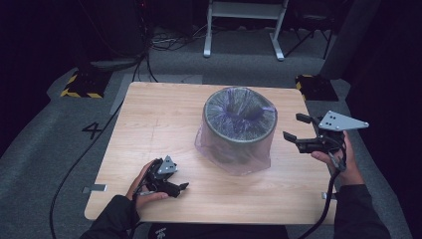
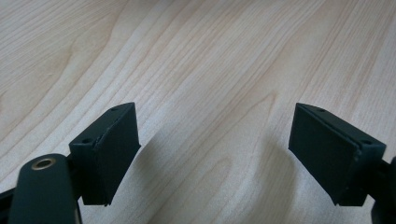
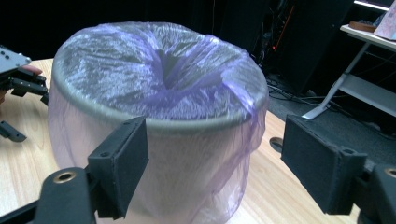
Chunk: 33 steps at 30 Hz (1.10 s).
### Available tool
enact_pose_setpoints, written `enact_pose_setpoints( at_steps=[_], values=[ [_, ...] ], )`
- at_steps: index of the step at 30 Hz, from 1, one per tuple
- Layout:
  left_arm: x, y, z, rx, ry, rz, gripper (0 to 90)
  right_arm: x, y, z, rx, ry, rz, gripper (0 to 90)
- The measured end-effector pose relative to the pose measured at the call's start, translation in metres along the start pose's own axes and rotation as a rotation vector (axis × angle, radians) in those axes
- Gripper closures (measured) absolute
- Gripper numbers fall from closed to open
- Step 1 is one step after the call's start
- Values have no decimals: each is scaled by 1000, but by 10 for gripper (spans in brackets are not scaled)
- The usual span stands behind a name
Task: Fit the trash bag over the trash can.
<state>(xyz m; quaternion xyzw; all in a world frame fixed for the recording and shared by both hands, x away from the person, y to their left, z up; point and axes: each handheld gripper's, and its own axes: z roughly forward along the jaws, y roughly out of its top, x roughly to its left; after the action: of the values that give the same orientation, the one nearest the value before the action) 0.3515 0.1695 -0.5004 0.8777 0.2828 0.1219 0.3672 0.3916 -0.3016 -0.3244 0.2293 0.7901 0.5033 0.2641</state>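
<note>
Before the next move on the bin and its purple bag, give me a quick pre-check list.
1. Purple bag draped over the bin rim all round: ok on the sides in view, far side cannot tell.
2. Bag pushed down inside the bin: not ok, bunched near the top.
3. Right gripper open, nothing held: ok.
4. Left gripper open over bare table: ok.
5. Bin upright on the table: ok.
</note>
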Motion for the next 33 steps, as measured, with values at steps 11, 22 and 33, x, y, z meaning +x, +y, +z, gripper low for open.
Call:
enact_pose_setpoints(
  at_steps=[11,22,33],
  values=[
    [5,-5,0,1,-10,-8,145,0,21,7,-13,-8,-25,223],
    [6,-4,1,5,-12,-5,142,3,41,26,-10,-14,-36,205],
    [7,-4,1,6,-11,-6,142,7,56,52,9,-3,-34,208]
  ],
)
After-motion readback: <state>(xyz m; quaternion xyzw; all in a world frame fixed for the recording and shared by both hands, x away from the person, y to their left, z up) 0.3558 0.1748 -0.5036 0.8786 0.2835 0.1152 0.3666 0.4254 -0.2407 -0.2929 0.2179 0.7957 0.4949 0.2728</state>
